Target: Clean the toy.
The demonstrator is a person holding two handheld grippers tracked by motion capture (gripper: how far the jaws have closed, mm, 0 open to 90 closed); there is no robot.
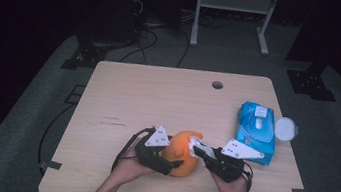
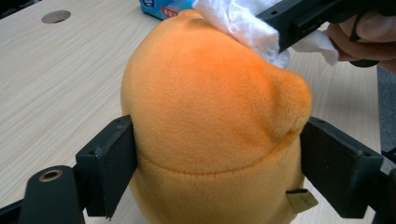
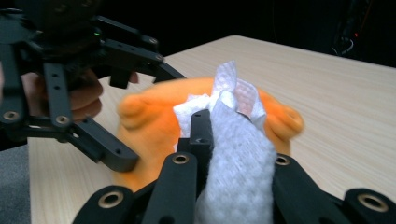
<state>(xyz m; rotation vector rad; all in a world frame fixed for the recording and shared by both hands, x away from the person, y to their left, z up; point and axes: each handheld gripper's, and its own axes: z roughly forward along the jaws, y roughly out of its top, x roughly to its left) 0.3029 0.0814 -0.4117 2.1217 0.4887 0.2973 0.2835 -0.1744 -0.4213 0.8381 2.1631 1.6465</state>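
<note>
Near the table's front edge, your left gripper [image 2: 215, 172] clamps the orange plush toy [image 2: 210, 112] while your right gripper [image 3: 212, 135], pinching a white wipe [image 3: 238, 163], seems mid-wipe; next, rub its top steadily.

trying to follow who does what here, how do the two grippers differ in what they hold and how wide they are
The left gripper stands wide, clamped on both sides of the orange plush toy; the right gripper is pinched nearly closed on a white wipe. The left steadies the toy on the table; the right presses the wipe on its top. Both are black and hand-held.
</note>
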